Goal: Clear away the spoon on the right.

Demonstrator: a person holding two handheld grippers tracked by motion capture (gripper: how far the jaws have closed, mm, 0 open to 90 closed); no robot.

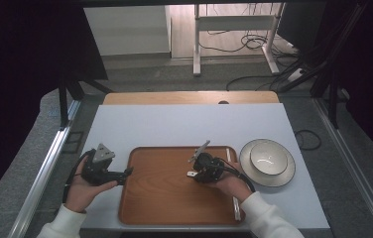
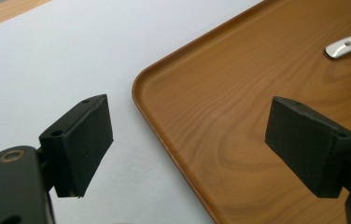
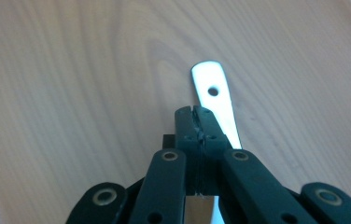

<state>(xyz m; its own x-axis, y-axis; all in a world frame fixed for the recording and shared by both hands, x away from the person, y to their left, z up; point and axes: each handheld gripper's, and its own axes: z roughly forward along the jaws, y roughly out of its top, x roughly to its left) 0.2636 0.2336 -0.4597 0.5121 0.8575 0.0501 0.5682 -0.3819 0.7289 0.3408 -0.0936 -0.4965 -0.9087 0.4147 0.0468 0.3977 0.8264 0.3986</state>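
One right hand-held gripper (image 3: pixel 196 122) clamps one metal utensil handle (image 3: pixel 213 93); one left hand-held gripper (image 2: pixel 187 140) gapes wide over one tray (image 2: pixel 201 112)

No text, label, brand, number or sign can be read on anything pictured; every surface is seen unmarked.

Metal utensil handle (image 3: pixel 213 95): flat, shiny steel, rounded end with small hole. I see it lying low over wooden tray (image 1: pixel 159 198), right of centre, pinched near mid-length between closed jaws of right gripper (image 3: pixel 196 122). Working end hidden; type unclear.
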